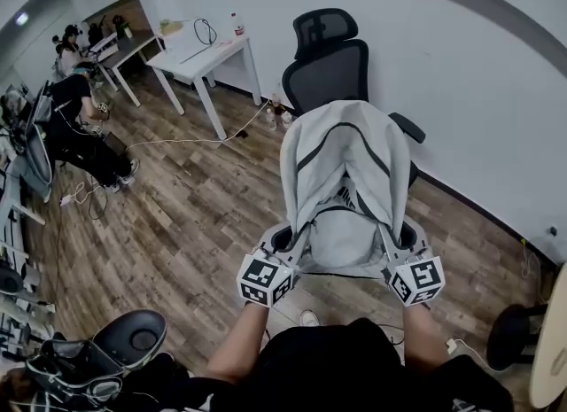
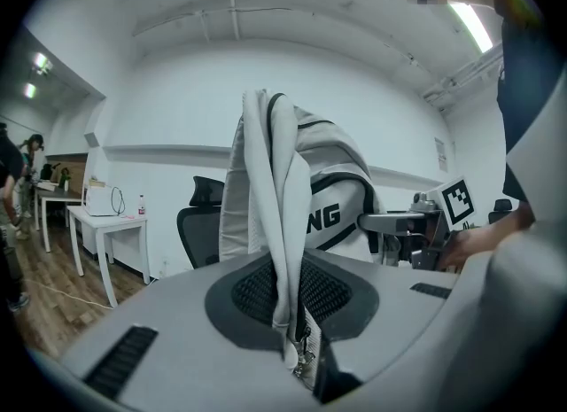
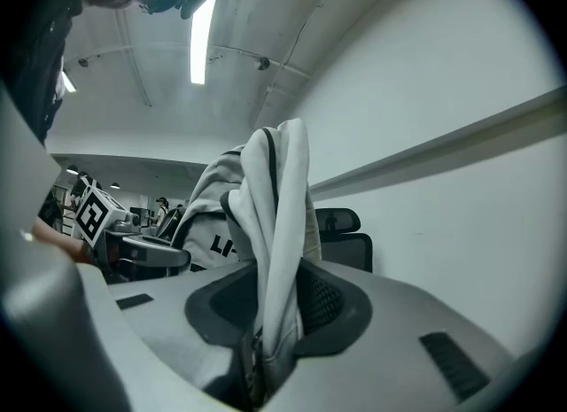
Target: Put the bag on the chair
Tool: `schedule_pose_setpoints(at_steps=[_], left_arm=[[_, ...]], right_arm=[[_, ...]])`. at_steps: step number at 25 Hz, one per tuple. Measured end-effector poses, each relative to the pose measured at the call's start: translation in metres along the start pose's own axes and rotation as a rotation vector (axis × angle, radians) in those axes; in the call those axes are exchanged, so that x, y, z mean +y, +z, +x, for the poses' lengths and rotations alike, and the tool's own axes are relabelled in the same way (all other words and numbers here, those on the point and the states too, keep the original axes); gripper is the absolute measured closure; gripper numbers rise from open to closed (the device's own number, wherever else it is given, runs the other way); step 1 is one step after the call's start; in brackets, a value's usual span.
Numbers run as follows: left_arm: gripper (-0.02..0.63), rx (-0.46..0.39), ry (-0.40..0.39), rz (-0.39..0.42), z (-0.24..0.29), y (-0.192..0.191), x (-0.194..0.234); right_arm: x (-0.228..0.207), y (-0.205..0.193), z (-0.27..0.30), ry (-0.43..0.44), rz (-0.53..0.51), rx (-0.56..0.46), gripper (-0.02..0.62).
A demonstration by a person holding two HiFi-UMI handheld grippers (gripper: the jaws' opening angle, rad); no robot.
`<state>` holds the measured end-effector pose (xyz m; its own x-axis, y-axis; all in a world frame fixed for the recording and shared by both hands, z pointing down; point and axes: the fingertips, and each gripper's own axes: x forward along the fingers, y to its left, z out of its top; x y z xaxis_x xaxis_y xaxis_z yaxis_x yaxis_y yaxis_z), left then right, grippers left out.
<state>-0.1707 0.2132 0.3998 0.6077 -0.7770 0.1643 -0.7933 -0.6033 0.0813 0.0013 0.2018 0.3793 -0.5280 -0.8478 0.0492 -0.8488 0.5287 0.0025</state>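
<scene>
1. As it hangs, the light-grey fabric bag (image 1: 341,180) shows soft creases, dark piping and dark lettering on one panel.
2. A folded band of its cloth runs into each pair of jaws.
3. The left gripper (image 2: 297,353) is clenched on one fold, with a small metal fitting at the pinch. The right gripper (image 3: 261,357) is clenched on another fold.
4. Both grippers are held side by side and roughly level. The bag is raised between them and just forward of them.
5. The black mesh-backed office chair (image 1: 332,56) stands directly beyond the bag, in front of a white wall (image 1: 461,73). The bag hides the seat, so contact with it cannot be determined.
6. Well beyond the left gripper and to its left, a white table (image 1: 199,56) stands on the wood-plank floor (image 1: 177,224). A light cable (image 1: 177,142) crosses the floor near a seated person (image 1: 80,127).
</scene>
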Motion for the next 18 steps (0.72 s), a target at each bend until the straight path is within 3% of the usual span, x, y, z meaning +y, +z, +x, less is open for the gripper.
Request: schedule_pose_setpoints(at_steps=[8, 18], left_arm=[[0.548, 0.048, -0.039, -0.023, 0.005, -0.017, 0.010], [0.548, 0.093, -0.087, -0.011, 0.065, -0.018, 0.022]], right_arm=[[0.001, -0.022, 0.010, -0.034, 0.072, 0.026, 0.488], [-0.046, -0.028, 0.047, -0.011, 0.068, 0.027, 0.488]])
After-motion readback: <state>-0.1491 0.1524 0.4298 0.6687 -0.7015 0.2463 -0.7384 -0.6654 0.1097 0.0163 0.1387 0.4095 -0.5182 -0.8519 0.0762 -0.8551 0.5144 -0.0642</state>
